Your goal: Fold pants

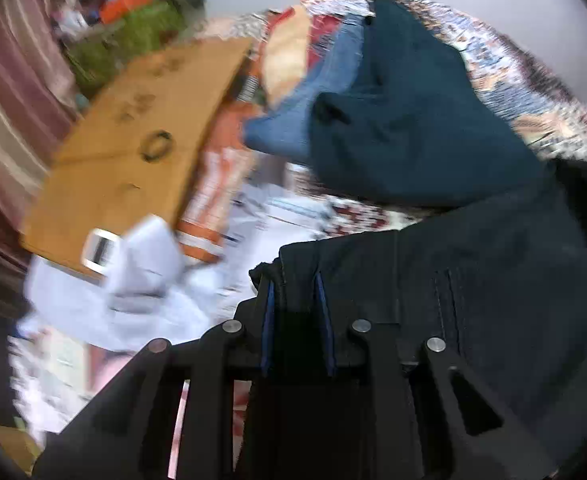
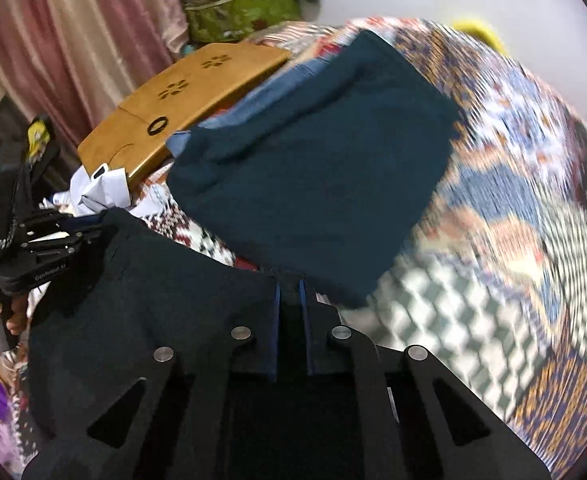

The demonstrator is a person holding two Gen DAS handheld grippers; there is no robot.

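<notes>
The black pants [image 1: 473,280] lie on a patterned bedspread [image 2: 513,200], their upper edge stretched between both grippers. In the left wrist view my left gripper [image 1: 295,288] has its blue-edged pads closed on one corner of that edge, with dark cloth filling the gap. The right wrist view shows the same pants [image 2: 153,288], with my right gripper [image 2: 289,292] narrowly shut on the other end of the edge. The left gripper [image 2: 93,232] appears there too, held by a hand at the far left and biting the pants' corner.
A folded dark teal garment [image 2: 313,160] rests on blue jeans [image 1: 293,120] just beyond the pants. A wooden lap table [image 2: 181,96] and crumpled white cloth [image 1: 141,280] lie to the left. A green bag [image 2: 241,12] and pink curtains stand behind.
</notes>
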